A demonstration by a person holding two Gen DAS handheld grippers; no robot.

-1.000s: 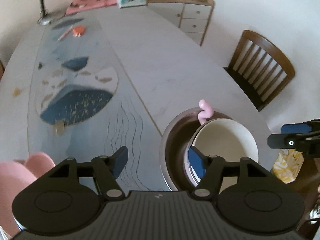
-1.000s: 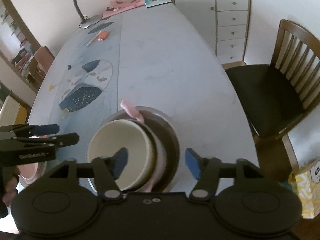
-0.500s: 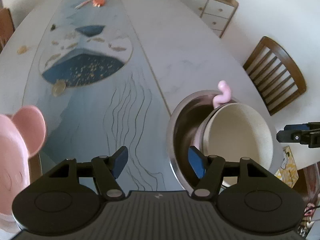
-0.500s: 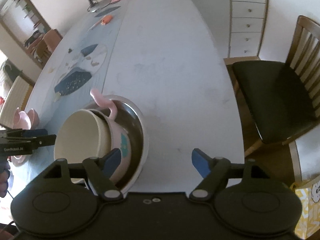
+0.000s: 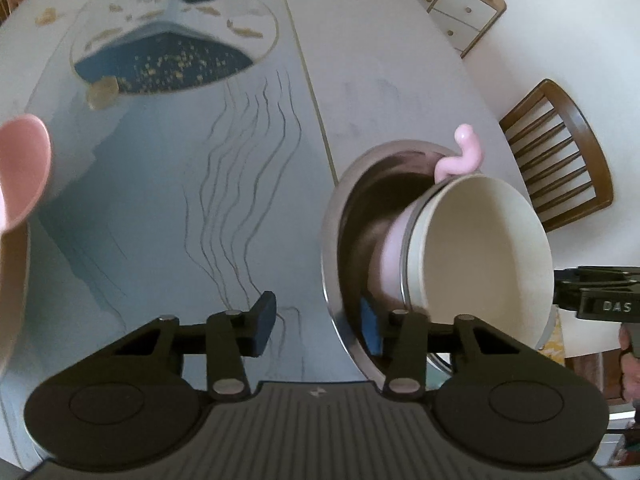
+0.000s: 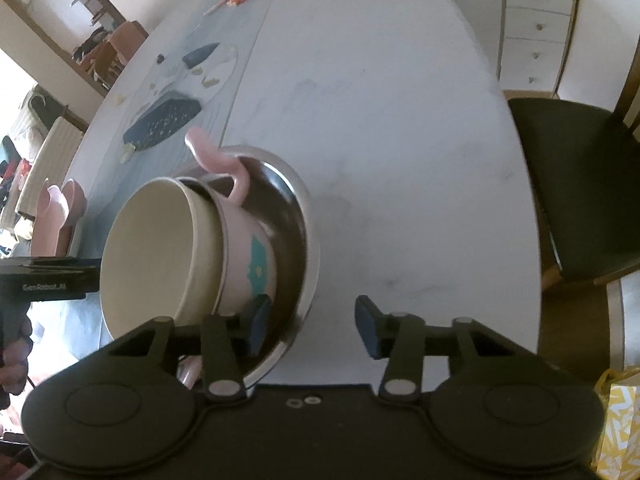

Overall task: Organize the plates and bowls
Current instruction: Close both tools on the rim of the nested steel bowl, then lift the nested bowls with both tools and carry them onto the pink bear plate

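Near the front edge of the surface [image 5: 380, 60]: a steel bowl [image 5: 332, 240], with a pink cup [image 5: 390, 256] tilted inside it and a cream bowl [image 5: 480, 248] nested in the cup. Off to the left, near the same edge, a pink plate [image 5: 20, 168].

Left tongs [image 5: 318, 324] astride the steel bowl's left rim – one finger outside over the surface, the other down inside the bowl. Jaws just been closing, yet not touching the rim: open around it.

Right tongs [image 6: 313, 318] astride the opposite rim, one finger inside beside the pink cup, the other outside. Also just been closing, also clear of the rim.

Compared with a second ago: both tongs lower and closer to the bowls, which fill more of each view – jaws narrower; bowls themselves unmoved.
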